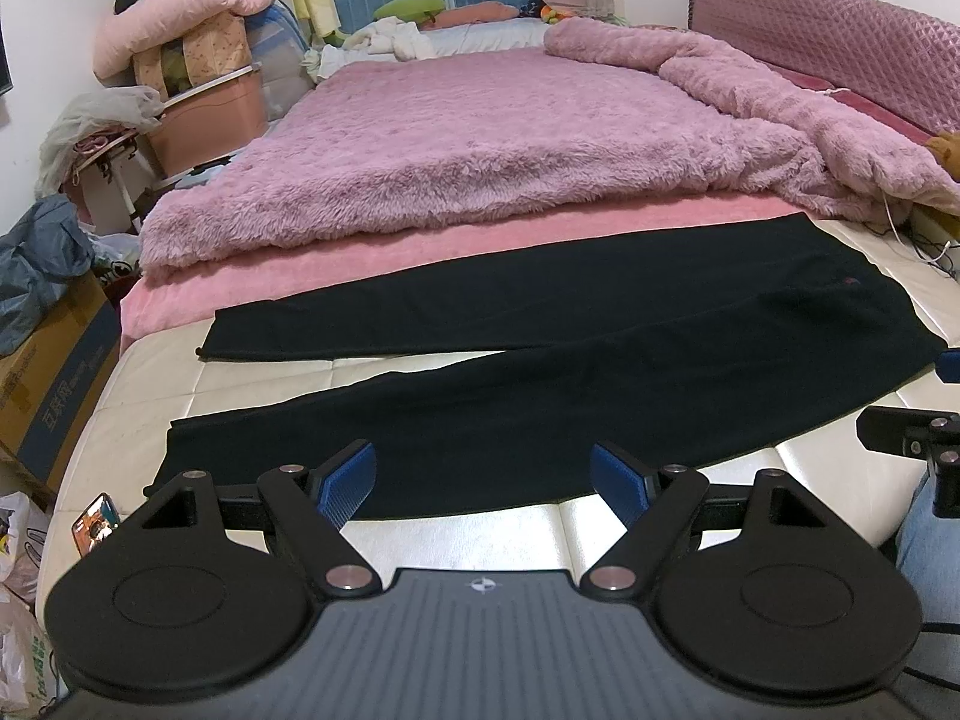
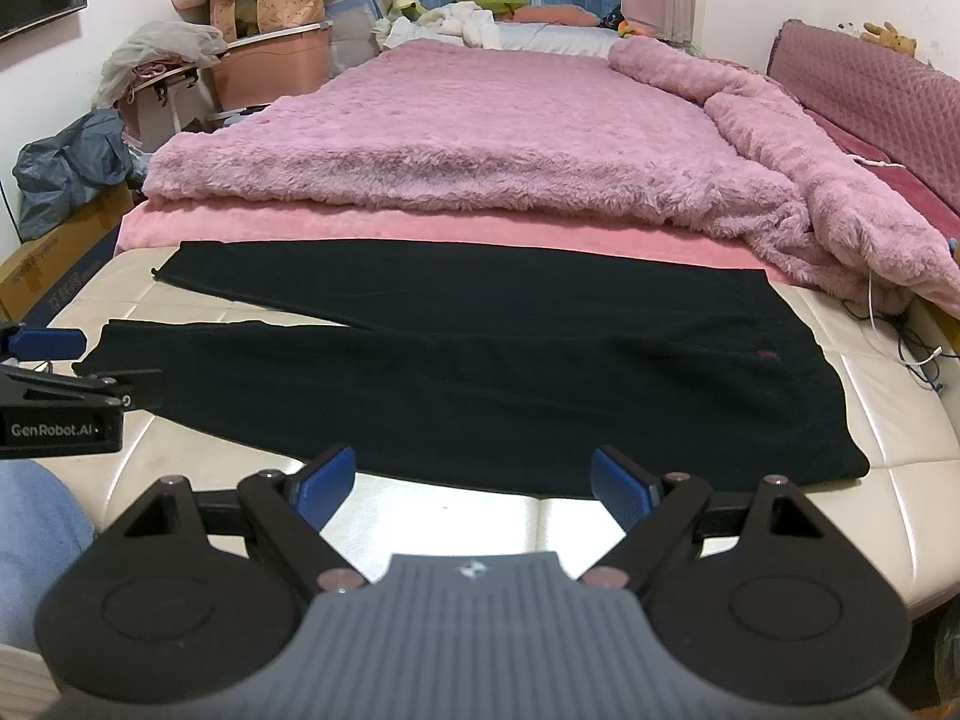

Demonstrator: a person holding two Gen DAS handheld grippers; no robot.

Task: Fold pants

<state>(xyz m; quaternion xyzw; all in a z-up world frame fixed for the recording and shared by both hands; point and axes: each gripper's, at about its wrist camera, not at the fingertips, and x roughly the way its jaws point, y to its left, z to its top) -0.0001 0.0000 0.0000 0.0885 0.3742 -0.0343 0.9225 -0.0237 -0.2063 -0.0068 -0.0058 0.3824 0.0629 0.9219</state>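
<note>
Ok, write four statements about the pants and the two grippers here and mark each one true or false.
1. The black pants lie spread flat with both legs apart at the cuffs. True.
2. The left gripper is shut on a pant leg. False: its jaws are open and hold nothing.
3. The right gripper is open, near the pants' closest edge. True.
4. The pants lie on top of the fluffy pink blanket. False: they lie on the cream quilted surface in front of it.
</note>
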